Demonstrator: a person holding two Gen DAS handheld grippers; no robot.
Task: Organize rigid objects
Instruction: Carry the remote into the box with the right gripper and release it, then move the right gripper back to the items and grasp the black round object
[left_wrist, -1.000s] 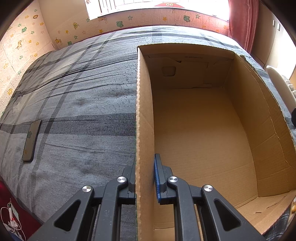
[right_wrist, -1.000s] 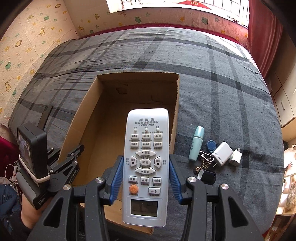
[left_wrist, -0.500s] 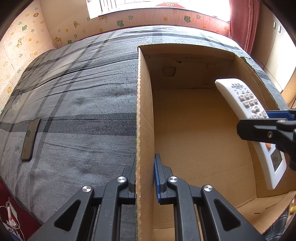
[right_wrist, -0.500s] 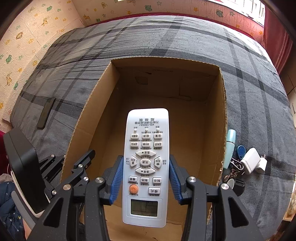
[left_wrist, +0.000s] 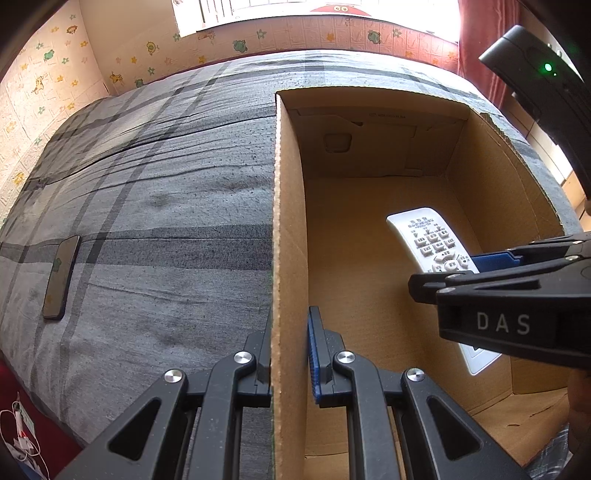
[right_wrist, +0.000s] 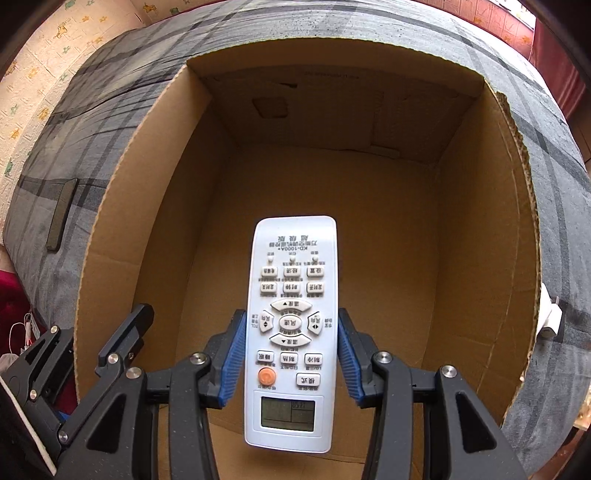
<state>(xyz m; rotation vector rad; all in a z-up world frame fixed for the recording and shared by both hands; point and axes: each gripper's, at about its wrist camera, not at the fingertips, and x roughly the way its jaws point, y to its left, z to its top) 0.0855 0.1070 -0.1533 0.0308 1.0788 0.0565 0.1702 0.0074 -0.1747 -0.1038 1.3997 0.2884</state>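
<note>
An open cardboard box (left_wrist: 373, 229) stands on the grey plaid bed. My left gripper (left_wrist: 290, 354) is shut on the box's left wall (left_wrist: 288, 221), one finger outside and one inside. My right gripper (right_wrist: 291, 354) is shut on a white remote control (right_wrist: 291, 325) and holds it inside the box (right_wrist: 369, 192), above the bare floor. The remote also shows in the left wrist view (left_wrist: 432, 243), with the right gripper (left_wrist: 480, 269) clamped around its middle.
A dark phone (left_wrist: 61, 277) lies on the bed to the left of the box, also in the right wrist view (right_wrist: 61, 214). A white charger plug (right_wrist: 550, 314) peeks past the box's right wall. A red curtain (left_wrist: 484, 51) hangs at the back right.
My right gripper has moved forward and down into the box with the remote. My left gripper has kept its hold on the box wall.
</note>
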